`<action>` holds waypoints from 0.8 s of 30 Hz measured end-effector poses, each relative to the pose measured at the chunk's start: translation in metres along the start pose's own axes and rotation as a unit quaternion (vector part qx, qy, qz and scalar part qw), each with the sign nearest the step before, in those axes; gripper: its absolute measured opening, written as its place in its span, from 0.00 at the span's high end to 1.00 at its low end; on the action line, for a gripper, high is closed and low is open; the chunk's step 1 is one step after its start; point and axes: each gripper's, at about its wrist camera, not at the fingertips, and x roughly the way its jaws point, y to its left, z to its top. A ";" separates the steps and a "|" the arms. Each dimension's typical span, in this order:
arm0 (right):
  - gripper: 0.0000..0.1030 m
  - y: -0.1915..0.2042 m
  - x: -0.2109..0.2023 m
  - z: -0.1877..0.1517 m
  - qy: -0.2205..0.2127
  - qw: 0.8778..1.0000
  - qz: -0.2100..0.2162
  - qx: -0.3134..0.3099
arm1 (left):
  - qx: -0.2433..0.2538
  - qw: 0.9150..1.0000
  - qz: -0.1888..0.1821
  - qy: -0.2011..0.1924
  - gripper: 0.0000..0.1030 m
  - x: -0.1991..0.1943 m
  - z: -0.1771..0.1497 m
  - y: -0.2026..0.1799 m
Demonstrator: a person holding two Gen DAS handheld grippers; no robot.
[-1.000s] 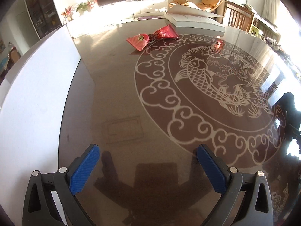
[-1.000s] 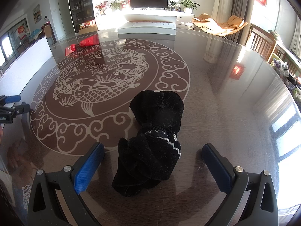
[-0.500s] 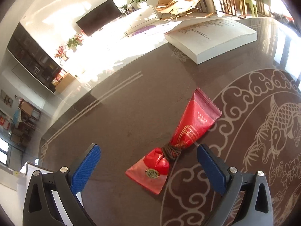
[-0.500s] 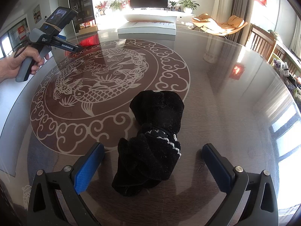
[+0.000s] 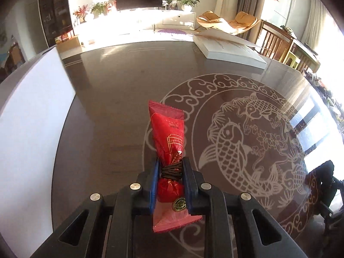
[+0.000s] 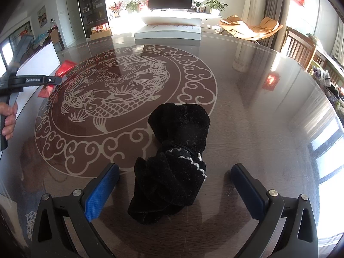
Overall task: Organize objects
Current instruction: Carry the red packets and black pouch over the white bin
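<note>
Left tongs [image 5: 171, 172] just closed, clenched on red packet [image 5: 168, 133] at its tied waist, right tongs [image 6: 175, 185] released, black velvet pouch [image 6: 174, 163] between them on desk [image 6: 258, 118]

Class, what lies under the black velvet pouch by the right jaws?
The black velvet pouch rests on the glossy brown carp-patterned table; whatever lies directly beneath stays hidden.

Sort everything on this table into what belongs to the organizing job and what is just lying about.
Part of the job:
- red packet, tied with dark cord, clamped in the left gripper
- black velvet pouch, between the open right gripper pads

Just lying about:
- open book
- white board
</note>
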 end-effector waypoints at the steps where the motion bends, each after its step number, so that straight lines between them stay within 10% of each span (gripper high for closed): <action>1: 0.00 0.000 0.000 0.001 0.002 1.000 0.007 -0.002 | -0.017 1.000 -0.001 -0.006 0.80 -0.012 -0.011 0.004; 3: 0.01 -0.002 0.000 0.006 0.007 0.999 0.031 0.000 | -0.037 0.999 -0.004 -0.019 0.80 -0.037 -0.030 0.009; 4: 0.21 -0.003 -0.003 0.008 0.001 0.999 0.042 0.000 | -0.041 0.999 -0.001 -0.029 0.80 -0.049 -0.038 0.010; 5: 0.62 -0.002 -0.005 0.012 -0.004 0.999 0.044 -0.007 | -0.044 0.998 0.002 -0.039 0.80 -0.062 -0.047 0.010; 14: 0.65 0.070 -0.045 0.056 -0.020 0.988 0.145 -0.044 | -0.123 0.988 0.000 -0.097 0.80 -0.178 -0.080 0.065; 24: 0.65 0.341 -0.107 0.124 -0.040 0.910 0.376 -0.170 | -0.189 0.970 0.141 -0.061 0.80 -0.228 -0.133 0.186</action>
